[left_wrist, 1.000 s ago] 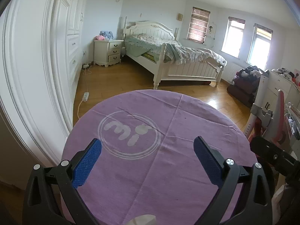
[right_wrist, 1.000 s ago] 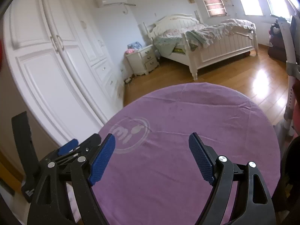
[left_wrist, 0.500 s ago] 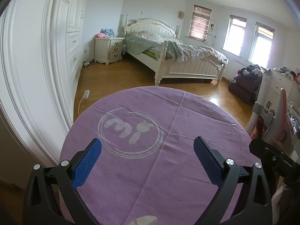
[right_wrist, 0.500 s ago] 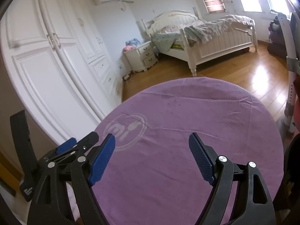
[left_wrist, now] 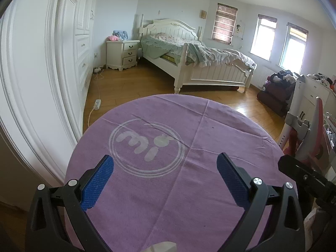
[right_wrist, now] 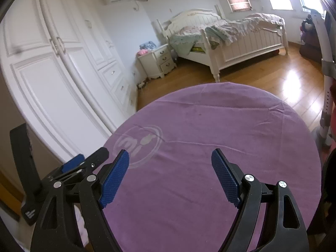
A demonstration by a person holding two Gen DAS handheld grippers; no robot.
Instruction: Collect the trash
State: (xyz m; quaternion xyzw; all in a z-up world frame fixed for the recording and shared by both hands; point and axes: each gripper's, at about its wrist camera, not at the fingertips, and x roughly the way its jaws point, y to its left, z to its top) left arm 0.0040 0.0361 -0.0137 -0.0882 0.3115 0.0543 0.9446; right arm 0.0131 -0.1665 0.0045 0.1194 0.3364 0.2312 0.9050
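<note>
One piece of white crumpled trash (left_wrist: 161, 246) at the counter's (left_wrist: 189, 189) near edge, under my left gripper (left_wrist: 166, 176). Both jaws released, nothing between them. Right gripper (right_wrist: 170, 174) over the purple cloth (right_wrist: 210, 130); one logo (left_wrist: 147, 147) near the left edge.

a round worktop (left_wrist: 210, 189) under a purple cloth with a pale circular logo (left_wrist: 147, 147) lies just ahead of the gripper. farther ahead stands a white bed (left_wrist: 199, 63) with a nightstand (left_wrist: 122, 54) beside it. a white wardrobe (left_wrist: 42, 63) runs along the left.
</note>
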